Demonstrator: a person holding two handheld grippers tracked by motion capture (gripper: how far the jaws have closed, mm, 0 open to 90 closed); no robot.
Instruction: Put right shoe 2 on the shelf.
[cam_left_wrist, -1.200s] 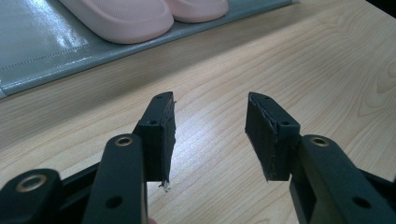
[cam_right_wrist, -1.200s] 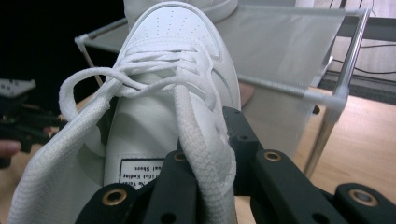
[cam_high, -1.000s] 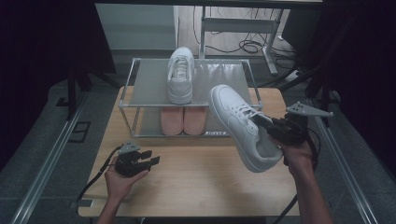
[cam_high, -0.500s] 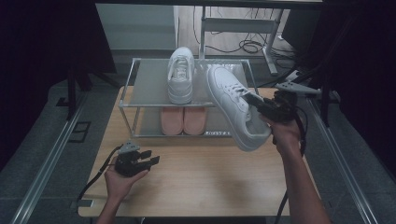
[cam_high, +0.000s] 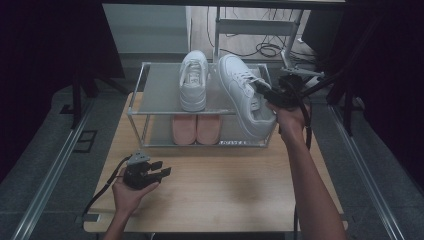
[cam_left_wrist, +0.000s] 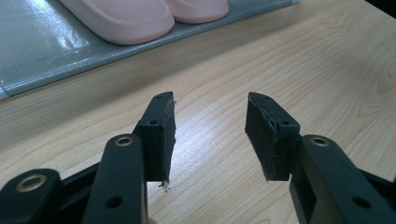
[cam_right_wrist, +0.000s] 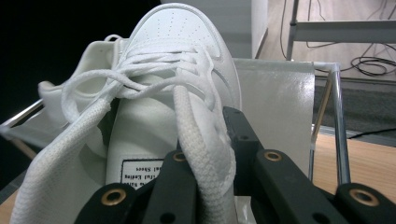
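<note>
Right hand-held gripper (cam_high: 265, 95) clamps white sneaker (cam_high: 245, 95) over wooden table (cam_high: 225, 185).

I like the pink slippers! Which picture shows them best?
The high view: both pink slippers sit side by side on the rack's lower shelf. The left gripper view catches just their ends.

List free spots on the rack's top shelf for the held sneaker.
The grey metal-framed shoe rack's top shelf is bare left of the parked white lace-up sneaker. The right half is crowded: the right tool holds the second white sneaker over it. Pink slippers fill the lower shelf's middle.
</note>
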